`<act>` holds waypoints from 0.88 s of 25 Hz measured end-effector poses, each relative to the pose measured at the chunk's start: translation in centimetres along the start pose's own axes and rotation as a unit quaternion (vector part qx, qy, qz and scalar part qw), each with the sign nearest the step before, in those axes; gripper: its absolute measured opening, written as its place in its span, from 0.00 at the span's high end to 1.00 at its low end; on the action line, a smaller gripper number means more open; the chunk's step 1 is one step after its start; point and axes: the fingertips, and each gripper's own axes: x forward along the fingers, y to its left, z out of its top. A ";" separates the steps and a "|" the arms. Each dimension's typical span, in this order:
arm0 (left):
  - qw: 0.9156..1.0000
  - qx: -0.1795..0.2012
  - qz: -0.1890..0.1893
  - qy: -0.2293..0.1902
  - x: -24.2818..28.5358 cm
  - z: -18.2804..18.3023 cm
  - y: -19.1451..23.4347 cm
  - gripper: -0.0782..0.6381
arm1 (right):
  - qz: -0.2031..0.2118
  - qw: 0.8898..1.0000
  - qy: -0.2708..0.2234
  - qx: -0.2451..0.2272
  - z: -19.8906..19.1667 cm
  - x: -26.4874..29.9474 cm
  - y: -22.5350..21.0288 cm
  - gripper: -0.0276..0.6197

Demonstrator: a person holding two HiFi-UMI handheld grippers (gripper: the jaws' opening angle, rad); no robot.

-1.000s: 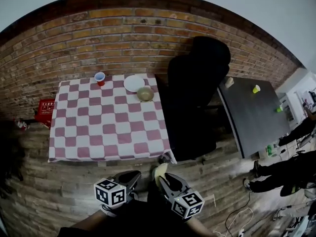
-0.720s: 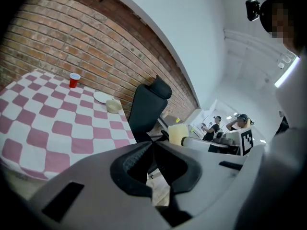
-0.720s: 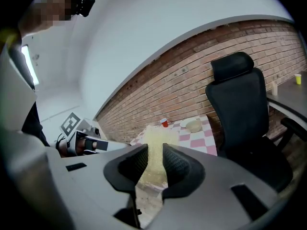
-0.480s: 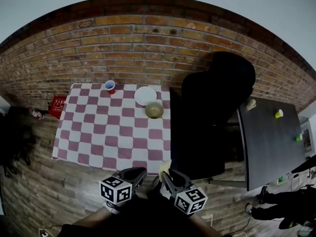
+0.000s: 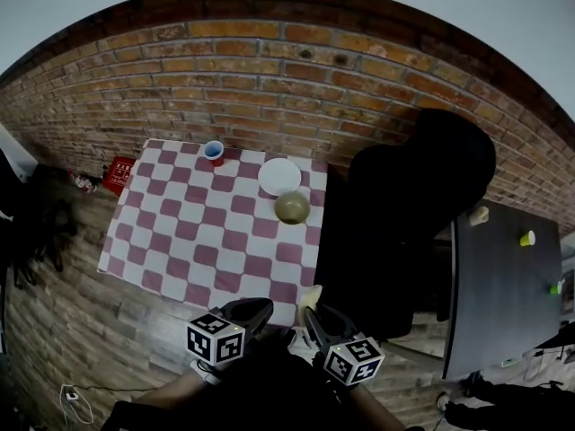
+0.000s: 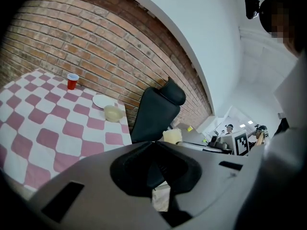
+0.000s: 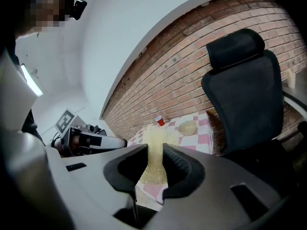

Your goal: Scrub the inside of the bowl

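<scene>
A pale green bowl (image 5: 293, 207) stands near the right edge of the red-and-white checked table (image 5: 180, 241), just in front of a white plate (image 5: 279, 176). The bowl also shows in the left gripper view (image 6: 113, 113) and the right gripper view (image 7: 187, 127). Both grippers are low and close to me, short of the table's near edge and far from the bowl. My right gripper (image 5: 312, 311) is shut on a yellow sponge (image 7: 154, 159), which sticks out past its jaws. The jaws of my left gripper (image 5: 249, 313) are together with nothing between them (image 6: 156, 171).
A red cup (image 5: 214, 152) stands at the table's far edge by the brick wall. A black office chair (image 5: 404, 205) is right beside the table's right side, with a dark table (image 5: 503, 285) carrying small cups beyond it. A red box (image 5: 119, 174) lies on the floor at left.
In the head view the table, bowl and chair have slid right and lower, closer to me. Both grippers keep their pose, and the sponge stays in the right one.
</scene>
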 end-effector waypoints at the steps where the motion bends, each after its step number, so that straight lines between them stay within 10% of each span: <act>1: 1.000 -0.001 0.003 -0.001 0.2 0.3 0.3 0.85 | 0.002 1.000 0.005 0.002 0.1 0.4 -0.2 0.80; 13: 0.999 -0.044 -0.017 0.007 3.6 3.6 6.9 0.85 | -0.025 0.998 0.052 -0.010 2.2 8.6 -3.1 0.80; 22: 0.999 0.032 0.006 -0.005 9.4 11.4 16.3 0.85 | -0.063 0.984 0.112 -0.127 7.6 17.9 -8.8 0.80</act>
